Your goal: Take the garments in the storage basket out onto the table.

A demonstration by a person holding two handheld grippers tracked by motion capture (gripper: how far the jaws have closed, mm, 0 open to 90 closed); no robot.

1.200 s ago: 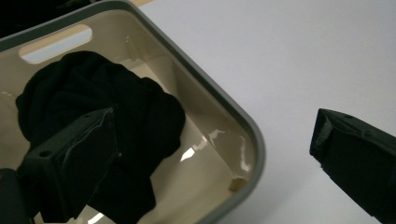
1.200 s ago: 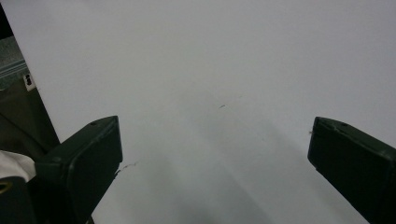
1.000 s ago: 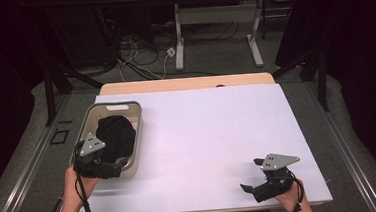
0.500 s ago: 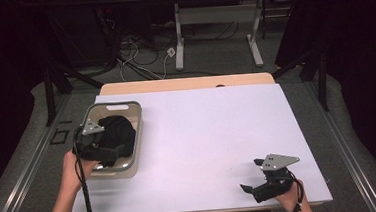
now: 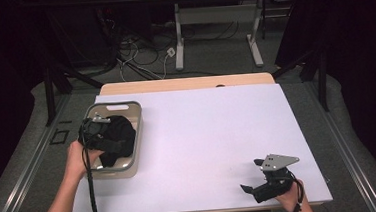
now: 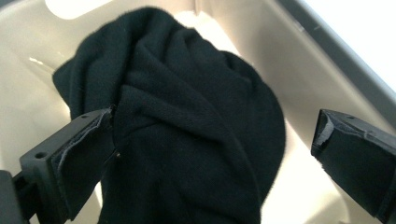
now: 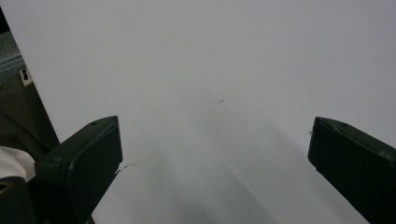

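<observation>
Left gripper (image 6: 212, 154) spread over black cloth (image 6: 187, 126) in bin; right gripper (image 7: 215, 163) spread, idle.

The left gripper's jaws are seen wide apart in the left gripper view, one jaw touching the cloth's edge, the other off it near the bin wall; nothing is pinched. The cloth is bunched inside the grey bin (image 5: 133, 121), which is set at the left edge of the white surface (image 5: 208, 134). In the high view the left gripper (image 5: 94, 134) is held over the bin. The right gripper (image 5: 262, 186) is rested near the surface's front right corner, jaws apart over bare surface, well apart from the bin.
</observation>
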